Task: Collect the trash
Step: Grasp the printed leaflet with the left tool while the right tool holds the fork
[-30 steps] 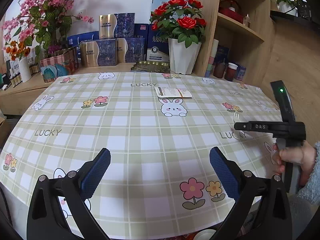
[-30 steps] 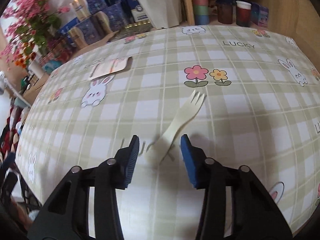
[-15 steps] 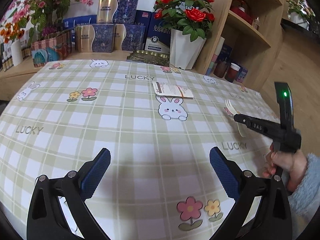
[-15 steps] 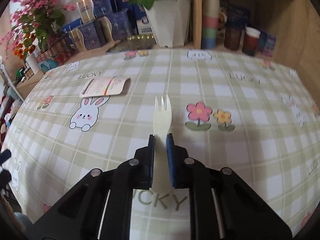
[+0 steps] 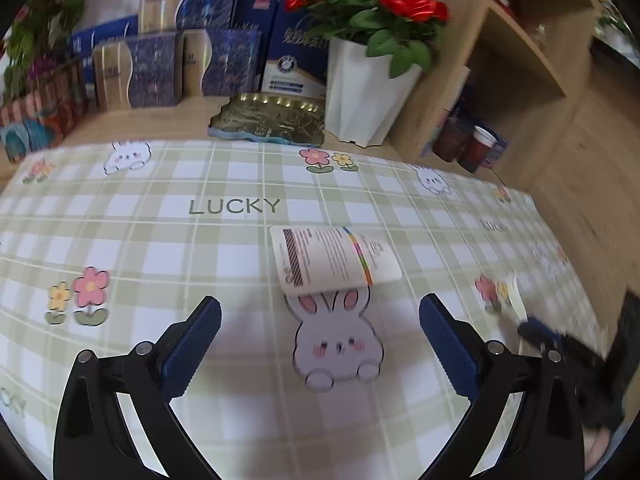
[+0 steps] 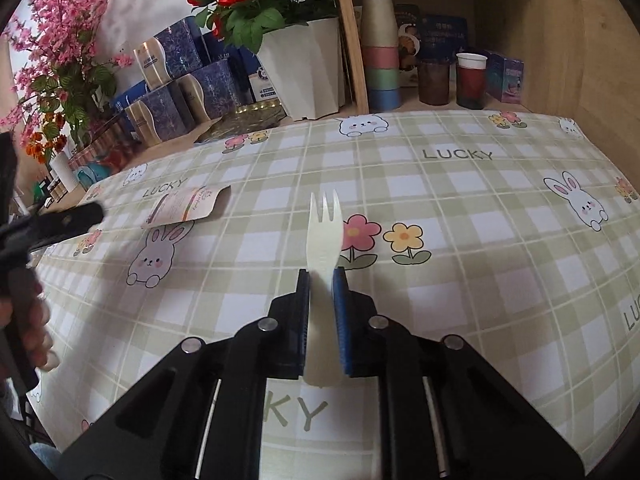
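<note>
A cream plastic fork (image 6: 325, 232) stands tines-up between the blue pads of my right gripper (image 6: 321, 276), which is shut on its handle and holds it above the checked tablecloth (image 6: 460, 240). A flat printed wrapper (image 5: 334, 258) lies on the cloth just above a bunny print. My left gripper (image 5: 320, 322) hovers open right in front of this wrapper, nothing between its fingers. In the right wrist view the wrapper (image 6: 188, 205) lies at the left, with the left gripper's finger (image 6: 68, 216) close beside it. The fork (image 5: 514, 292) shows blurred at the right of the left wrist view.
Behind the table stand a white pot of red roses (image 5: 366, 92), blue and gold boxes (image 5: 152, 68), a gold tray (image 5: 272, 118) and pink blossoms (image 6: 60, 52). A wooden shelf at the right holds stacked cups (image 6: 380, 48) and glasses (image 6: 472, 80).
My right gripper shut on the fork and lifted it off the cloth, tines up. My left gripper travelled across the table up to the wrapper, still open.
</note>
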Demonstrator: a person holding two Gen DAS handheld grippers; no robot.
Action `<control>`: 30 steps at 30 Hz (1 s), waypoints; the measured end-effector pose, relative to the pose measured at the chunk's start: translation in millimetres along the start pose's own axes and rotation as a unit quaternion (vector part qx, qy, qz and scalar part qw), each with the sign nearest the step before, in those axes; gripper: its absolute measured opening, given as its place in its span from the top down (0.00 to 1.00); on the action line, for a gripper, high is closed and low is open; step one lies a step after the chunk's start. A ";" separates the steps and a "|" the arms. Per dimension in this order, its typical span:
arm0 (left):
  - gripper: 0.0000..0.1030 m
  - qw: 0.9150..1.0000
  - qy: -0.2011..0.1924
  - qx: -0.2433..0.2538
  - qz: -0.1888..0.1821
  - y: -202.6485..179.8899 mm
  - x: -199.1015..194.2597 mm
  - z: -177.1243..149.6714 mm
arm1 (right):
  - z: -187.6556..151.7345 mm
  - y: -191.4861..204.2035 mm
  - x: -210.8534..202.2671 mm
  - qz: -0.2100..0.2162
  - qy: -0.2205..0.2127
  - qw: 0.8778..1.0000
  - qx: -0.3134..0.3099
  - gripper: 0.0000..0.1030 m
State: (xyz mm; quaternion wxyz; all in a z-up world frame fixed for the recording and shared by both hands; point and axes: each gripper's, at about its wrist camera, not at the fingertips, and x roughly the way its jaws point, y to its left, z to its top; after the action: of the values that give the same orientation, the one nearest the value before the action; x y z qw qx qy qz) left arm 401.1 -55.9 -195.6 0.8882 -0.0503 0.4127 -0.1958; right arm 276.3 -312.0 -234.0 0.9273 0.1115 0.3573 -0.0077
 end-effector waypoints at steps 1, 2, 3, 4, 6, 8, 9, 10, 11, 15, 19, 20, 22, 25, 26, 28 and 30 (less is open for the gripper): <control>0.06 1.000 0.008 -0.008 0.001 -1.9 10.2 4.9 | -0.2 1.5 1.1 0.001 0.001 1.000 -0.004 0.85; 0.06 1.000 0.017 -0.012 0.005 -5.1 20.0 8.6 | -0.5 2.9 1.4 0.002 0.001 1.000 -0.008 0.85; 0.06 1.000 0.025 -0.016 0.003 -6.1 26.7 10.1 | -0.7 4.1 1.2 0.005 0.000 1.000 -0.011 0.85; 0.06 0.999 0.041 -0.024 -0.008 -6.8 37.8 12.0 | -0.8 4.7 1.3 0.007 0.000 1.000 -0.013 0.85; 0.06 0.997 0.056 -0.051 -0.013 -4.3 52.6 13.3 | -2.1 5.8 1.0 0.011 0.000 1.000 -0.019 0.85; 0.06 0.995 0.049 -0.087 -0.012 4.1 60.3 14.6 | -2.5 6.4 0.8 0.016 -0.001 1.000 -0.021 0.85; 0.06 0.994 0.049 -0.100 -0.013 7.5 63.4 14.0 | -2.2 5.2 1.7 0.019 0.000 1.000 -0.022 0.85; 0.09 0.993 0.049 -0.107 -0.014 9.4 64.9 14.3 | -2.1 5.1 2.2 0.021 0.001 1.000 -0.022 0.85; 0.22 0.993 0.039 -0.109 -0.016 10.4 64.3 15.4 | -2.3 5.4 2.3 0.022 0.002 1.000 -0.021 0.85; 0.56 0.994 0.040 -0.097 -0.014 12.3 66.1 16.8 | -2.7 4.9 2.4 0.028 0.004 0.999 -0.019 0.85; 0.89 0.989 0.042 -0.131 -0.050 20.5 61.3 10.9 | -2.5 2.3 2.3 0.029 0.004 0.999 -0.013 0.85; 0.92 0.991 0.035 -0.123 -0.051 18.5 55.5 10.2 | -2.2 1.8 2.2 0.029 0.004 1.000 -0.012 0.85; 0.94 0.991 0.029 -0.113 -0.058 14.6 46.0 7.7 | -2.2 1.3 2.0 0.028 0.004 1.000 -0.010 0.85; 0.96 0.991 0.019 -0.106 -0.073 9.0 24.5 2.5 | -1.7 2.0 1.8 0.027 0.004 1.000 -0.010 0.85; 0.97 0.992 0.015 -0.102 -0.077 6.4 15.9 1.2 | -1.4 2.0 2.0 0.026 0.004 1.000 -0.010 0.85; 0.98 0.993 0.006 -0.089 -0.076 2.7 0.8 0.0 | -1.7 2.3 1.7 0.026 0.002 1.000 -0.011 0.85; 0.99 0.995 -0.001 -0.073 -0.071 -2.1 -19.0 -2.5 | -2.1 2.3 0.9 0.024 0.000 1.000 -0.011 0.85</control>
State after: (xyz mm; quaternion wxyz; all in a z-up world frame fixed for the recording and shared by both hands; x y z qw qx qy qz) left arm 387.4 -50.3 -183.2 0.8662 -0.1443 0.4206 -0.2279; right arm 275.8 -309.3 -235.6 0.9282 0.1096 0.3551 0.0182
